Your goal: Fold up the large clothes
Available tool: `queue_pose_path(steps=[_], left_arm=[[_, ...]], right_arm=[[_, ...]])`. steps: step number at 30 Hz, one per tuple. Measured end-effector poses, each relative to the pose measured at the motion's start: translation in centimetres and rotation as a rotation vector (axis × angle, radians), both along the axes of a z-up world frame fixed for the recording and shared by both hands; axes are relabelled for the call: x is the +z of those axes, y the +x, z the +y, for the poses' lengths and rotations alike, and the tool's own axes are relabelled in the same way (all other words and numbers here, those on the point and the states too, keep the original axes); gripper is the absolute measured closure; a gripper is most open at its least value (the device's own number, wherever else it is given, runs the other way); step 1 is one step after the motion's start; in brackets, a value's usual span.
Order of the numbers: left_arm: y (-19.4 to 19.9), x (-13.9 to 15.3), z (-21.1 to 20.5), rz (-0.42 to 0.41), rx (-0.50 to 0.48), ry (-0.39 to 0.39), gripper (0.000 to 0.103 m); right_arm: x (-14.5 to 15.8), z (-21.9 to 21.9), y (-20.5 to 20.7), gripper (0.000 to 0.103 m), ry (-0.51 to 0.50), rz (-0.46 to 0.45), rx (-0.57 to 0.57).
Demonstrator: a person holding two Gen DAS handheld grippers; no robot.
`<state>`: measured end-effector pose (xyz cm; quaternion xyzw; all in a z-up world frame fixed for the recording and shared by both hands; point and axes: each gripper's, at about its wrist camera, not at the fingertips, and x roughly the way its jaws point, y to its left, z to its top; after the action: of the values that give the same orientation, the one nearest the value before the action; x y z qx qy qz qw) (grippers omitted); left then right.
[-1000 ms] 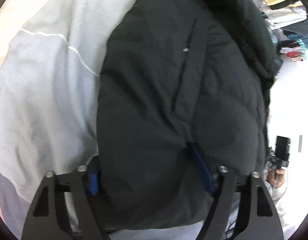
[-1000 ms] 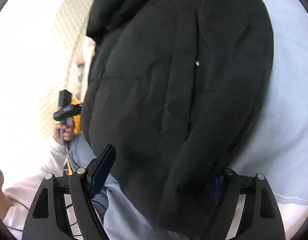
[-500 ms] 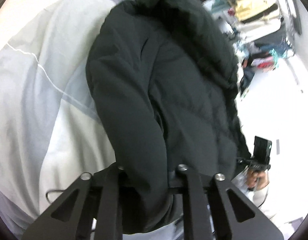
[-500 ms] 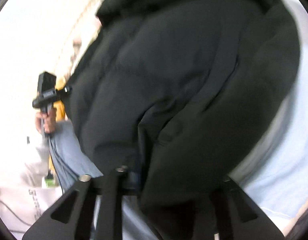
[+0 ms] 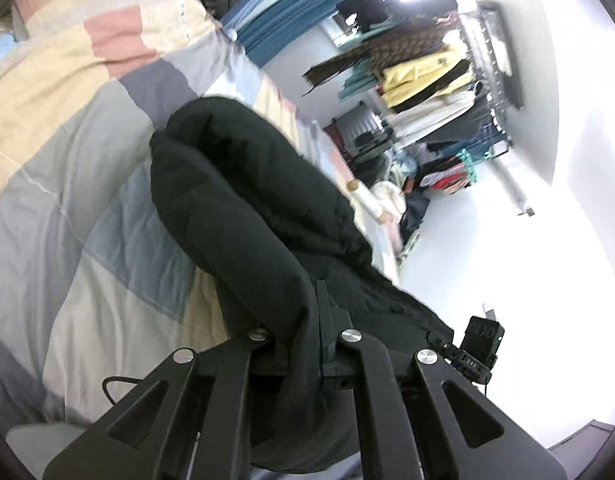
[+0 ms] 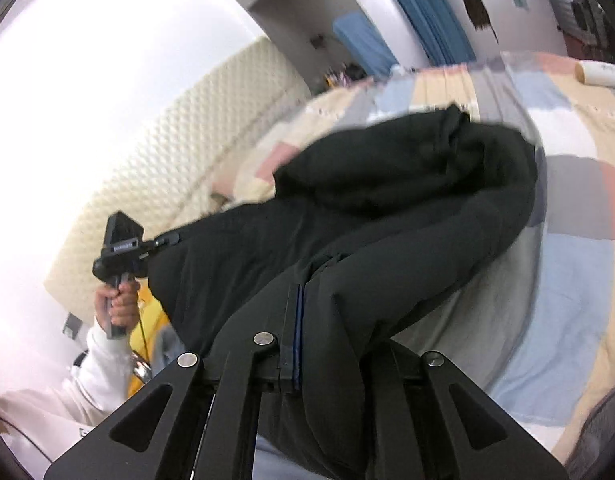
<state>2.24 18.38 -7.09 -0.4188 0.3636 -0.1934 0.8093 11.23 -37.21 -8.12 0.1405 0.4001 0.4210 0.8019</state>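
While both grippers clamp the hem end of a black padded jacket (image 5: 243, 208), the garment hangs raised at its near edge, its far end with the hood resting on the patchwork quilt (image 5: 67, 128) of the bed. Left wrist view, left to right: quilt in cream, pink, grey and pale blue panels; jacket bulk running from centre down into the left gripper (image 5: 307, 336), whose jaws are drawn narrow and pinch a fold of the fabric between them; a white roll (image 5: 367, 198) lying at the bed edge past the hood; a loaded clothes rack (image 5: 435, 80) against the far wall; the other gripper's body (image 5: 477, 346) at lower right beside the jacket edge. Right wrist view, left to right: a hand (image 6: 121, 308) in a white sleeve (image 6: 95, 364) gripping the left unit's handle, cream textured wall panel (image 6: 179, 168) behind; jacket spanning centre; right gripper (image 6: 297, 340) with jaws nearly together, blue pad visible, fabric draped over and caught between them; quilt at right; blue curtain (image 6: 427, 16) at top. Both sets of jaws have just been closing, with jacket cloth between them
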Motion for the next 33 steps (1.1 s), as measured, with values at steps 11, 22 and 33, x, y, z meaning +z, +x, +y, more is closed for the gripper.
queue_pose_path(steps=[11, 22, 33], left_arm=[[-8.5, 3.2, -1.8, -0.046, 0.049, -0.032, 0.098], [-8.9, 3.9, -0.9, -0.03, 0.058, 0.007, 0.097], [-1.4, 4.0, 1.2, 0.021, 0.083, 0.057, 0.094]], right_arm=[[4.1, -2.9, -8.8, 0.098, 0.103, -0.085, -0.094], [4.7, -5.1, -9.9, 0.098, 0.163, -0.077, -0.183], [5.0, -5.2, -1.3, 0.099, 0.2, -0.032, -0.269]])
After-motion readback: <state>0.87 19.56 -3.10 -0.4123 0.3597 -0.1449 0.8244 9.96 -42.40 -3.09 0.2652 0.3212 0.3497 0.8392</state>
